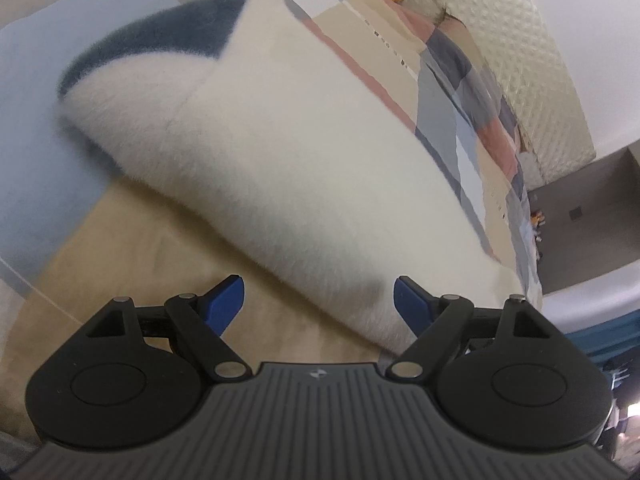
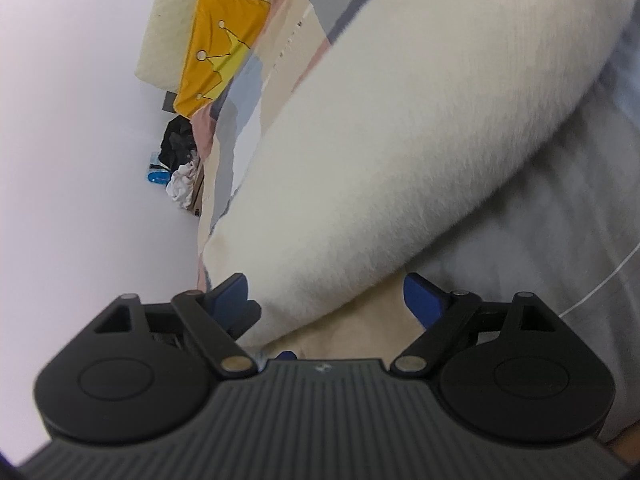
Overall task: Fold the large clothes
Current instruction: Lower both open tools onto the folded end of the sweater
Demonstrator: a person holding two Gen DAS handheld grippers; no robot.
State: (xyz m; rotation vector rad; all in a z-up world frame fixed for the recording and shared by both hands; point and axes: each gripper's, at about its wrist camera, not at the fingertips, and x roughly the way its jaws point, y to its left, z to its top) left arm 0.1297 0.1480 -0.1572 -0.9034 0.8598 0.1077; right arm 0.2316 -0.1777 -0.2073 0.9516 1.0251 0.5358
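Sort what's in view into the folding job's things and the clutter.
Job: fluffy white garment, left gripper, right gripper, both open.
Clutter: yellow cushion, patchwork bedspread, heap of clothes beside the bed.

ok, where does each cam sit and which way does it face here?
Left wrist: on the left gripper, angled down along its open blue fingers at the white fluffy garment on the patchwork bed cover.
Right wrist: on the right gripper, fingers open, facing the same garment, a yellow pillow behind it.
Shared: garment, cover. No hand or sleeve shows in either.
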